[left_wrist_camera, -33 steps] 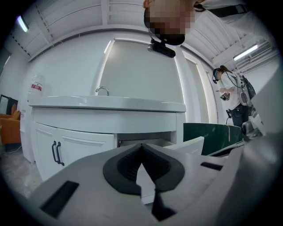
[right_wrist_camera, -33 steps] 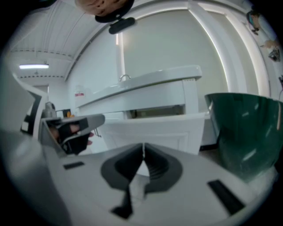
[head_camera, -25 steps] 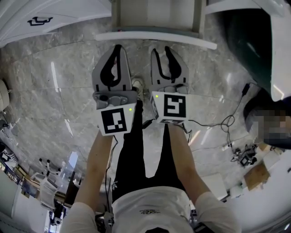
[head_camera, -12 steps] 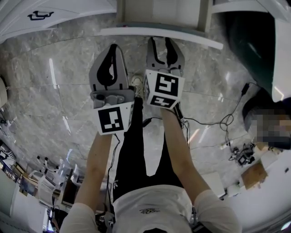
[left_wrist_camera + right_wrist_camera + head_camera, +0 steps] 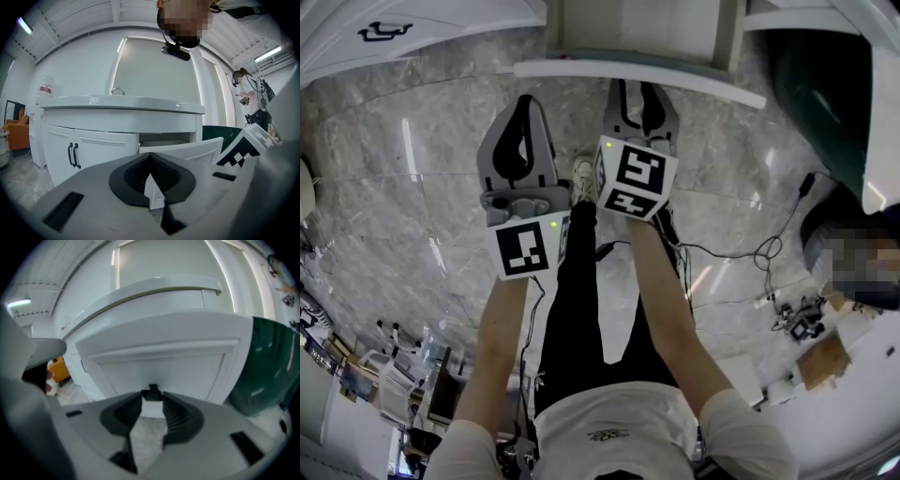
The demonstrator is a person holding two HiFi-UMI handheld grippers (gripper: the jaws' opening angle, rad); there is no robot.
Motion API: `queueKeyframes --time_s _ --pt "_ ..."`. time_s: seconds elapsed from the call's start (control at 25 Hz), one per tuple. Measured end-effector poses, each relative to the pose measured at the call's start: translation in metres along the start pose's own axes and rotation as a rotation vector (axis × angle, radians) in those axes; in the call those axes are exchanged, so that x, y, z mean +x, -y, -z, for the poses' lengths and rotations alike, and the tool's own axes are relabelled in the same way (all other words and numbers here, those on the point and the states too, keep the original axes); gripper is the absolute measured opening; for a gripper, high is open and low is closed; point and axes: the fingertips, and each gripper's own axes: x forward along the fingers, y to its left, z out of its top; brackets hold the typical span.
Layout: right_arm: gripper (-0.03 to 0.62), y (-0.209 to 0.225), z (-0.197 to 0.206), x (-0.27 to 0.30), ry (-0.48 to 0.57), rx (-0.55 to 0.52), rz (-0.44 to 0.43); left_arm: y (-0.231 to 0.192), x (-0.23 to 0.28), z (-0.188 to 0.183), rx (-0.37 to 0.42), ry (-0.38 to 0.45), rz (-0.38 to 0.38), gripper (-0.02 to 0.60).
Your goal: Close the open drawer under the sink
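Observation:
The open drawer (image 5: 637, 80) juts out from the white sink cabinet, and its white front panel (image 5: 164, 362) fills the right gripper view. My right gripper (image 5: 640, 86) tilts down close to that panel. Its jaws (image 5: 151, 401) are closing with a gap between them, and the drawer's black handle (image 5: 151, 393) shows in that gap at the tips. I cannot tell if they touch it. My left gripper (image 5: 525, 99) hangs to the left, short of the panel, its jaws shut and holding nothing (image 5: 150, 157). In the left gripper view the drawer (image 5: 180, 151) sits under the counter (image 5: 122, 102).
Cabinet doors with black bar handles (image 5: 72, 154) stand left of the drawer. A dark green bin (image 5: 816, 84) stands to its right. Cables (image 5: 750, 253) and small gear lie on the marble floor at the right. The person's legs and shoes are below the grippers.
My right gripper has moved forward and tipped down toward the drawer front, and its jaws stand wider. The left gripper drifted slightly left and stayed shut.

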Motion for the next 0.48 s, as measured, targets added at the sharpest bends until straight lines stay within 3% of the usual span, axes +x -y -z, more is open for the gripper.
queueKeyframes --time_s 0.28,0.48 --pt "0.143 -0.002 -0.006 -0.005 0.038 -0.09 0.007 -0.002 0.001 0.004 -0.006 -0.004 -0.014 0.02" --pt "0.139 -0.012 -0.001 -0.008 0.01 -0.095 -0.027 -0.005 0.004 0.001 -0.01 0.002 -0.036 0.02"
